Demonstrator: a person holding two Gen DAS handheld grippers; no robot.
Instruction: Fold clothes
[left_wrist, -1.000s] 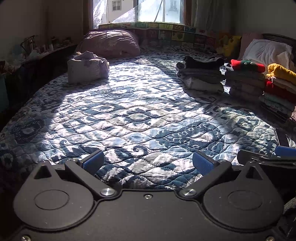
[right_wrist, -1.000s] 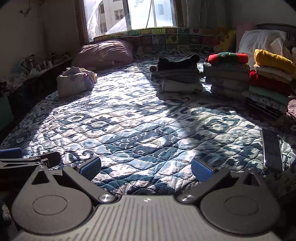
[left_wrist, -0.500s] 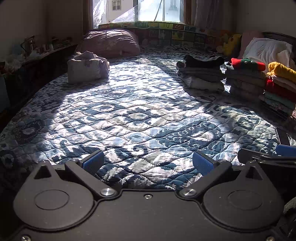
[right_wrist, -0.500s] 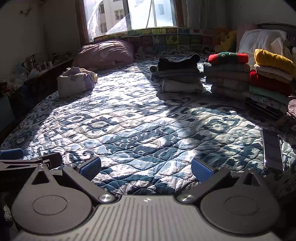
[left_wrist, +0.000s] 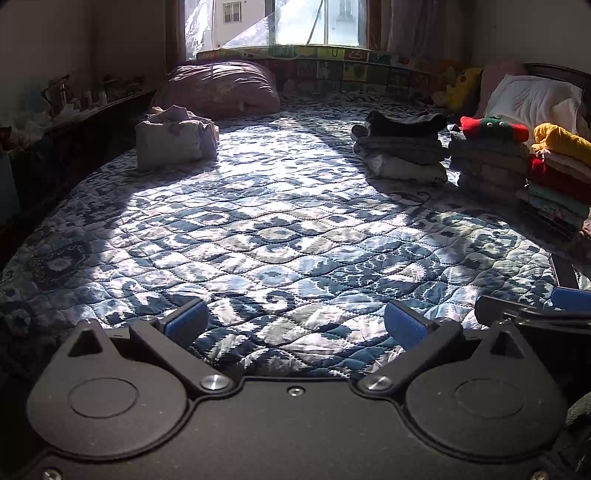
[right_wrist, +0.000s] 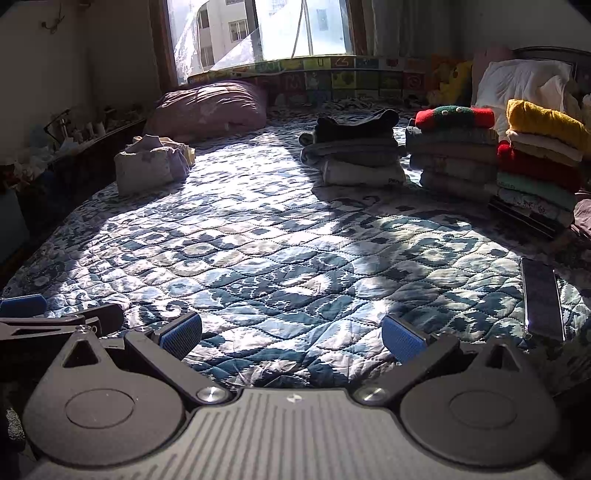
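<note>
Both grippers hover low over the near edge of a blue patterned quilt (left_wrist: 280, 229) and hold nothing. My left gripper (left_wrist: 293, 326) is open, its blue pads wide apart. My right gripper (right_wrist: 290, 338) is open too. Each one shows at the side of the other's view. Folded clothes stand in stacks at the far right: a dark and grey stack (right_wrist: 354, 155), a stack topped by a red and green knit (right_wrist: 454, 155), and a stack topped by a yellow piece (right_wrist: 539, 162). A pale folded bundle (left_wrist: 173, 142) sits at the far left.
A dark phone (right_wrist: 542, 297) lies on the quilt near the right edge. A pink pillow (left_wrist: 221, 88) and a white pillow (left_wrist: 532, 101) lie at the head by the window. A cluttered shelf (left_wrist: 74, 107) runs along the left side.
Both grippers have drifted very slightly; the scene sits a touch lower in the right wrist view. Nothing was taken hold of or let go.
</note>
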